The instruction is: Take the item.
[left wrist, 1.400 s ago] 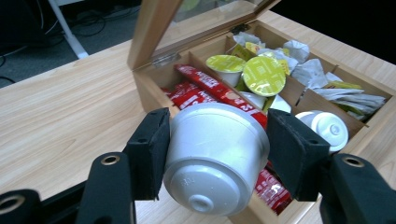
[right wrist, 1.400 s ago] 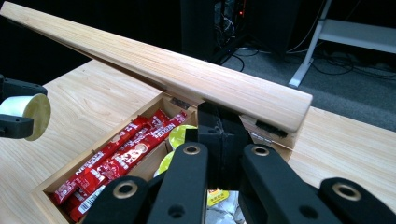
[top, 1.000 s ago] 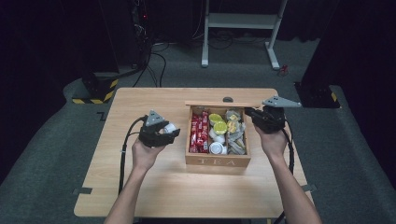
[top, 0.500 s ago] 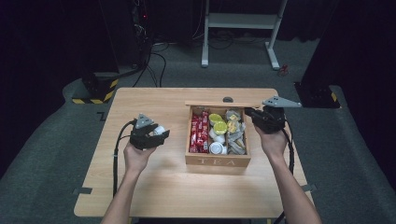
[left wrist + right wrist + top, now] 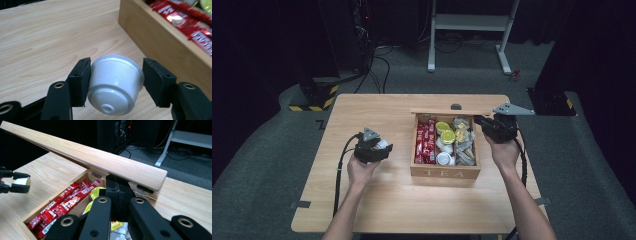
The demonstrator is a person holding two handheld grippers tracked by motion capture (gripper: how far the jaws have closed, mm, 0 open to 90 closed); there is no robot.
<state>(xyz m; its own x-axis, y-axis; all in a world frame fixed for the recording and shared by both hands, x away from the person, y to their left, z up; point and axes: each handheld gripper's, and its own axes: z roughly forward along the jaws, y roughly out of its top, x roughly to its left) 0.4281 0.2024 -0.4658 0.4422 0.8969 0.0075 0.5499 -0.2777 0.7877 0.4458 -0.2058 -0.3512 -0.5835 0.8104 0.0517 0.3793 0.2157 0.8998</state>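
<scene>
White plastic coffee capsule (image 5: 115, 83) sits clamped between the 2 black pads of the left gripper (image 5: 115, 82), foil end away from the camera, dimpled base toward it, so its axis runs along the jaws. Bare wooden table (image 5: 45, 45) lies right under it; the tea box (image 5: 160, 37) wall stands just beside, off to the right in the left gripper view. Judged: the capsule is being set down on the table left of the box, so the move turns on the short drop beneath the jaws, and the left hand (image 5: 362, 170) is the near one.

Right gripper (image 5: 117, 192) is closed, jaws together under the raised lid (image 5: 100, 157), seemingly propping it open.

High view gives the whole layout: box mid-table, 1 gripper each side. Right gripper view adds the red sachets (image 5: 62, 205) and the capsule far off at left.
</scene>
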